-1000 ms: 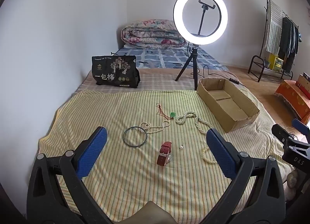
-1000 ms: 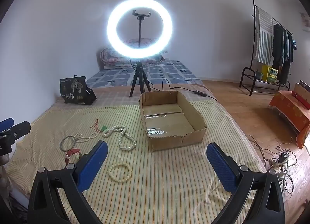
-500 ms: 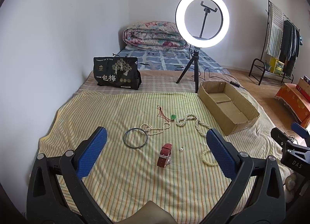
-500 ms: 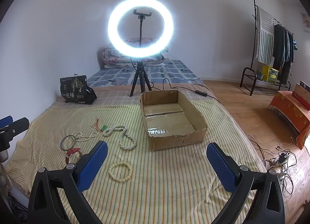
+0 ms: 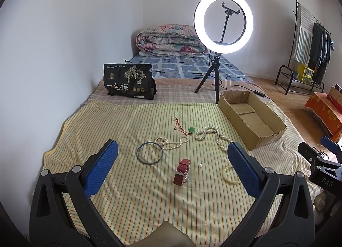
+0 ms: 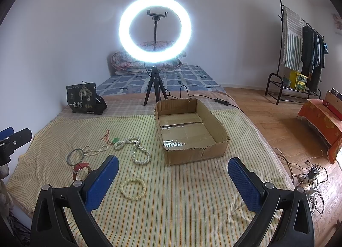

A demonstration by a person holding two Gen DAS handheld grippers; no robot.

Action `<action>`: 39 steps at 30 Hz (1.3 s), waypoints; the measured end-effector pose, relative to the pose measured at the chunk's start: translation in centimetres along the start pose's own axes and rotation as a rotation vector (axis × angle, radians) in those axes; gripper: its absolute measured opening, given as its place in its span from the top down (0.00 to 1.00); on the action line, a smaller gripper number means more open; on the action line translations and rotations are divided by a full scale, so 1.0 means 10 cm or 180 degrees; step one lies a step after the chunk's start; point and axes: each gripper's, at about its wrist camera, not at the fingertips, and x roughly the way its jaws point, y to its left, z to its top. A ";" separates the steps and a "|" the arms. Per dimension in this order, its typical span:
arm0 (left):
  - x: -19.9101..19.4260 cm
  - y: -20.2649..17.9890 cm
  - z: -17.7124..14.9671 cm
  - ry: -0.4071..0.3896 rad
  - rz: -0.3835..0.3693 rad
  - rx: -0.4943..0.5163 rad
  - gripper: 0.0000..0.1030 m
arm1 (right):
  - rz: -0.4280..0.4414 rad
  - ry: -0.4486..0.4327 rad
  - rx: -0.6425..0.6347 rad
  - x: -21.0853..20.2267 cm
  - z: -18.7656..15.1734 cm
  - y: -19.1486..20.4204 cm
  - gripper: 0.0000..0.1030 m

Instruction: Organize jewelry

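Left claw (image 5: 172,162) apart | right claw (image 6: 171,174) apart | cardboard box (image 6: 194,153) holds nothing | jewelry beside it

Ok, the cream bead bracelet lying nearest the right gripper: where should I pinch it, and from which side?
Come straight down with the right hand-held gripper and pinch across the near arc of the bead bracelet. It lies flat as an open loop on the striped sheet, so one finger can drop inside and one outside.
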 end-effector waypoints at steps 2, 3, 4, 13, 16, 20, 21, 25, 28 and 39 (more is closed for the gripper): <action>0.00 0.00 0.00 -0.0002 0.0000 -0.0002 0.00 | -0.0005 0.0003 0.0008 0.00 0.00 0.00 0.00; 0.00 0.00 -0.01 -0.0003 0.0002 -0.0002 0.00 | -0.0005 0.0003 0.0010 0.00 0.00 0.00 0.00; 0.00 0.00 -0.01 -0.0004 0.0003 -0.0002 0.00 | -0.0007 0.0004 0.0010 0.00 0.00 0.00 0.00; 0.00 0.00 -0.01 -0.0003 0.0004 -0.0005 0.00 | 0.0003 0.0013 0.0018 0.00 0.02 0.00 0.00; 0.00 -0.01 -0.01 -0.0004 0.0007 -0.0003 0.00 | 0.0001 0.0019 0.0016 0.00 0.02 0.00 0.00; 0.00 -0.01 -0.01 -0.0002 0.0005 -0.0003 0.00 | 0.0000 0.0024 0.0017 0.00 0.01 0.00 0.00; 0.00 -0.01 -0.01 -0.0002 0.0005 -0.0003 0.00 | 0.0001 0.0028 0.0020 0.00 0.01 -0.01 0.00; 0.00 -0.01 -0.01 -0.0004 0.0006 -0.0001 0.00 | 0.0001 0.0034 0.0022 0.01 0.00 -0.01 0.00; 0.00 -0.01 -0.01 -0.0001 0.0006 -0.0002 0.00 | 0.0007 0.0039 0.0023 0.01 0.00 -0.01 0.00; 0.00 -0.02 -0.02 0.0010 0.0005 0.0005 0.00 | 0.0029 0.0085 0.0047 0.04 -0.01 -0.01 0.00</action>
